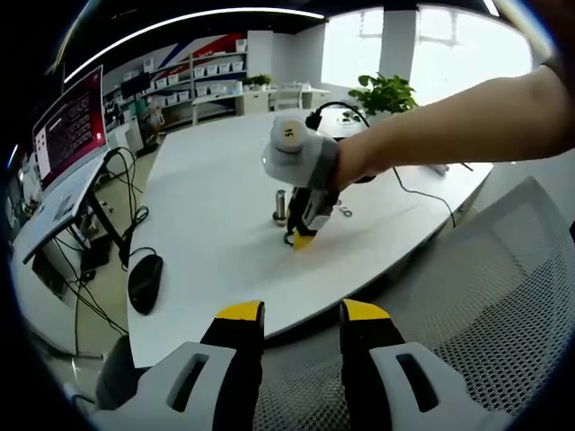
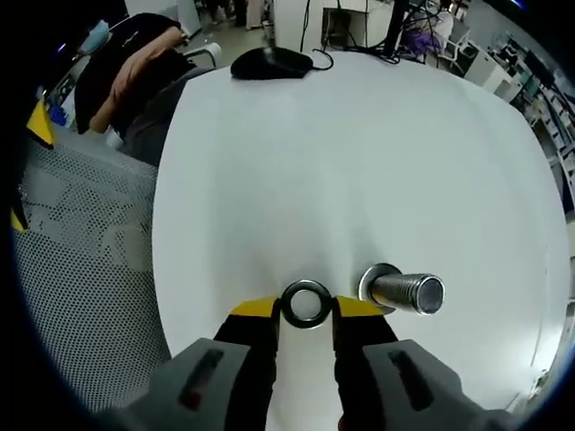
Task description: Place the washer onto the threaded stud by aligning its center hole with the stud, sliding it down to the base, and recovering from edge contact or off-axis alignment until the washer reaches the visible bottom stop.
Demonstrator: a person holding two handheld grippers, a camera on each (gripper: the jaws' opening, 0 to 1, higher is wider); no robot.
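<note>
Right fingers: the right gripper (image 2: pixel 306 308) has its yellow-tipped fingers (image 2: pixel 253 310) clamped on the washer (image 2: pixel 305 303), one tip on each side of the ring's rim.
Left fingers: the left gripper (image 1: pixel 302 312) stands with its yellow-tipped jaws apart, nothing between them; it sits off the table, over a grey mesh chair (image 1: pixel 503 296).
Washer: a dark metal ring seen face-on in the right gripper view, its centre hole open and showing white table through it. It lies just left of the threaded stud (image 2: pixel 409 292), near but not on it (whether the ring rests on the table or is lifted off it, cannot be told).
Threaded stud: a short silver cylinder standing on a round base flange, its hollow top end turned toward the right of the right gripper view. In the left gripper view it appears as a small upright post (image 1: pixel 280 205) beside the right gripper's tips.
Right gripper, seen from the left gripper view: a white and grey body (image 1: pixel 304 241) held in a person's hand (image 1: pixel 355 162), tips lowered to the table beside the stud.
Table: white top (image 2: pixel 359 153), rounded at its edges.
Other objects: a black computer mouse (image 2: pixel 271 63) at the far table edge; a monitor (image 1: pixel 70 126) on a neighbouring desk; a potted plant (image 1: pixel 386 92) beyond the table.
</note>
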